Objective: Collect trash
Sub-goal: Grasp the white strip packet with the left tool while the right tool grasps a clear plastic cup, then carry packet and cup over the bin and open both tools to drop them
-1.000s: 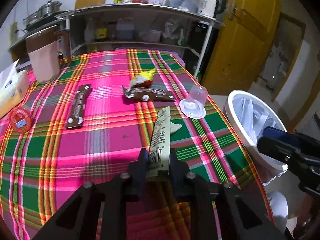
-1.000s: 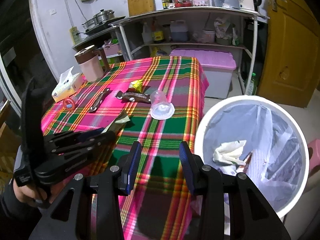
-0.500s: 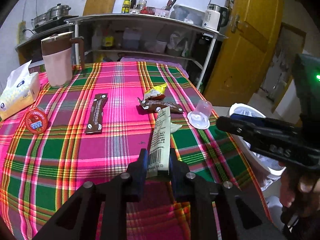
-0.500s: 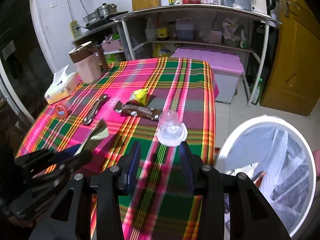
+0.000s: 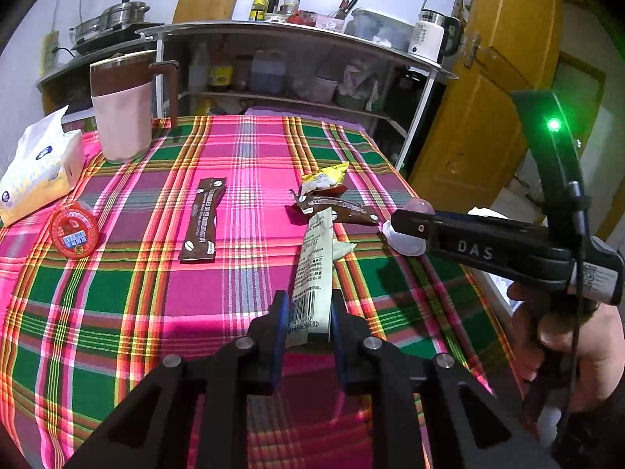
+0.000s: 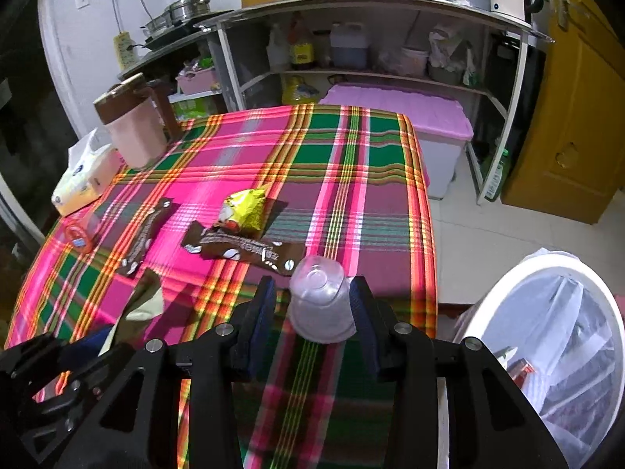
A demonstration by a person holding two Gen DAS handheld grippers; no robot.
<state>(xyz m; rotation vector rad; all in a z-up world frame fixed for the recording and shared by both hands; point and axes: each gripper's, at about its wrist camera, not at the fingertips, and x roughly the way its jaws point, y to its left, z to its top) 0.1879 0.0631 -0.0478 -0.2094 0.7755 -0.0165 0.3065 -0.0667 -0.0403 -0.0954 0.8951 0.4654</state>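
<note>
My left gripper (image 5: pixel 308 312) is shut on the lower end of a long white wrapper (image 5: pixel 316 258), held above the plaid tablecloth (image 5: pixel 117 293). An upturned clear plastic cup (image 6: pixel 318 301) stands near the table's right edge, between the fingers of my right gripper (image 6: pixel 314 305). Those jaws are closing: the right pad is at the cup's side and a small gap shows on the left. Two brown sachets (image 6: pixel 242 250) (image 6: pixel 148 230) and a yellow wrapper (image 6: pixel 246 211) lie on the cloth beyond the cup.
A white bin (image 6: pixel 547 273) with a plastic liner and some trash stands on the floor to the right of the table. A pink jug (image 5: pixel 121 113), a tissue pack (image 5: pixel 35 168) and a red round tin (image 5: pixel 74 230) sit at the table's left. Shelves stand behind.
My right gripper has swung from above the bin over to the table and come down around the cup, with its jaws narrower. The left gripper still grips the white wrapper.
</note>
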